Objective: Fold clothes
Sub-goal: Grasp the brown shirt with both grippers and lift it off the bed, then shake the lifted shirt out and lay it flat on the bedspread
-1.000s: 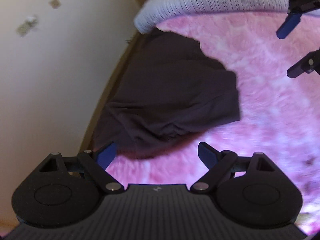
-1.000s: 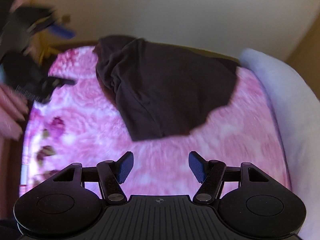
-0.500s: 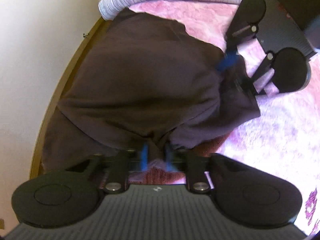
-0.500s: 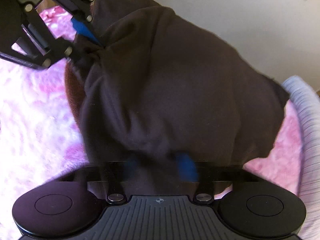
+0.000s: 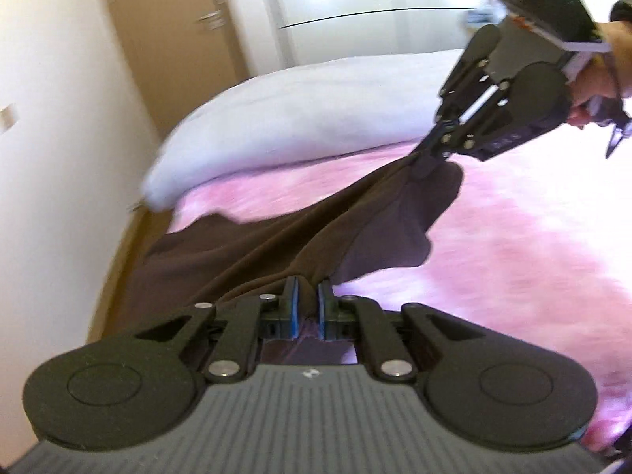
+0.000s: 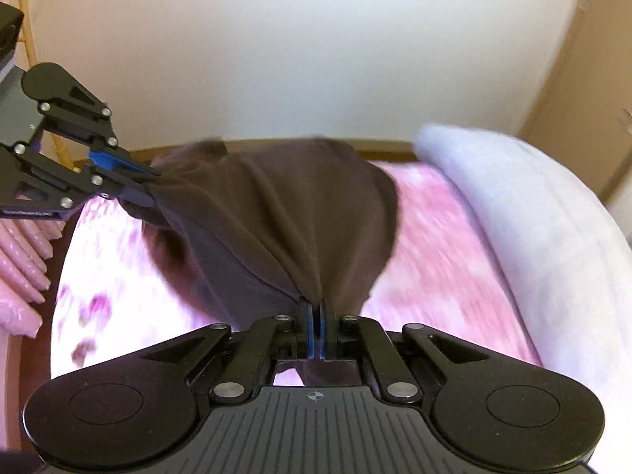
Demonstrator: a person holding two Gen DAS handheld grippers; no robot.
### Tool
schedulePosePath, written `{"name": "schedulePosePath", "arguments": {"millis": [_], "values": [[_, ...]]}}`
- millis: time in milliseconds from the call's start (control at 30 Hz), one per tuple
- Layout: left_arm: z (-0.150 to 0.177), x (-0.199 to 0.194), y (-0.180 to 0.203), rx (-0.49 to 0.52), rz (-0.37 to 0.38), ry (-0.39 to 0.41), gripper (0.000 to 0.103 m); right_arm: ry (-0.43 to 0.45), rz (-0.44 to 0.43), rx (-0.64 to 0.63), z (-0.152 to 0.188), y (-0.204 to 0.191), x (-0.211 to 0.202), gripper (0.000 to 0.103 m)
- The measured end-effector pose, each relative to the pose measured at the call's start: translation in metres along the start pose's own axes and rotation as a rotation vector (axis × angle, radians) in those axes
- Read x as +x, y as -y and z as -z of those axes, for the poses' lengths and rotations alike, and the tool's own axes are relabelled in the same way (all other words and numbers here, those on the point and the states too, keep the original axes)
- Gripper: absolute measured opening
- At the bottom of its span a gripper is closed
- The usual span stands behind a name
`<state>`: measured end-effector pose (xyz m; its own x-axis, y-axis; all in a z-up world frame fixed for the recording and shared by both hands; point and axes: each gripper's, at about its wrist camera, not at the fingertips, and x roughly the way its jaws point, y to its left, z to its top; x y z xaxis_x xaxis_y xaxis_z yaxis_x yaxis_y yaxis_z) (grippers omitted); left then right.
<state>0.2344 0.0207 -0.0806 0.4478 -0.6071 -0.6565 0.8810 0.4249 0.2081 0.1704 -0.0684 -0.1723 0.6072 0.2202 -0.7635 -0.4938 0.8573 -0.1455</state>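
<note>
Softly draped brown garment (image 5: 300,229), (creased) matte knit

Light: bright, even daylight | Glare: fuzzy pink floral bedspread (image 6: 118,276) washes out white | Blur: motion smear over bedspread and pale ribbed pillow (image 5: 300,118) | Edges: fisheye bending, dark corners

My right gripper (image 6: 316,312) is clamping a bunched fold of the dark brown garment (image 6: 276,213), its jaws having just closed on the cloth. The left gripper (image 6: 138,185) is pinching the garment's other end near the bed's left edge. The cloth is hanging stretched between them over the pink bedspread (image 6: 442,260). A white pillow (image 6: 533,221) is lying along the bed's right edge.
</note>
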Motion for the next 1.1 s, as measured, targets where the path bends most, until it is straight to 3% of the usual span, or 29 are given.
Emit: {"name": "schedulePosePath", "arguments": {"millis": [233, 400, 533, 600, 733, 833, 900, 1033, 1100], "values": [[-0.06, -0.042, 0.201, 0.071, 0.302, 0.064, 0.006, -0.056, 0.145, 0.237, 0.166, 0.01, -0.186, 0.001], [-0.102, -0.058, 0.35, 0.014, 0.534, 0.084, 0.005, -0.071, 0.276, 0.38, 0.3, 0.007, -0.327, 0.001], [-0.157, -0.068, 0.437, 0.016, 0.758, 0.139, 0.005, -0.067, 0.442, 0.496, 0.371, 0.009, -0.452, 0.001], [-0.186, -0.078, 0.467, 0.038, 0.862, 0.184, 0.005, -0.032, 0.539, 0.53, 0.383, 0.008, -0.513, 0.001], [-0.239, -0.104, 0.467, -0.001, 1.002, 0.315, 0.004, 0.073, 0.709, 0.493, 0.372, 0.005, -0.609, 0.001], [-0.254, -0.109, 0.428, -0.099, 1.007, 0.367, 0.004, 0.174, 0.775, 0.38, 0.335, 0.004, -0.642, 0.001], [-0.253, -0.101, 0.398, -0.178, 0.971, 0.361, 0.004, 0.243, 0.773, 0.304, 0.31, 0.009, -0.641, 0.001], [-0.219, -0.05, 0.323, -0.353, 0.81, 0.239, 0.006, 0.326, 0.656, 0.197, 0.257, 0.035, -0.57, 0.002], [-0.187, -0.01, 0.285, -0.415, 0.641, 0.115, 0.01, 0.29, 0.574, 0.191, 0.237, 0.047, -0.498, 0.002]]}}
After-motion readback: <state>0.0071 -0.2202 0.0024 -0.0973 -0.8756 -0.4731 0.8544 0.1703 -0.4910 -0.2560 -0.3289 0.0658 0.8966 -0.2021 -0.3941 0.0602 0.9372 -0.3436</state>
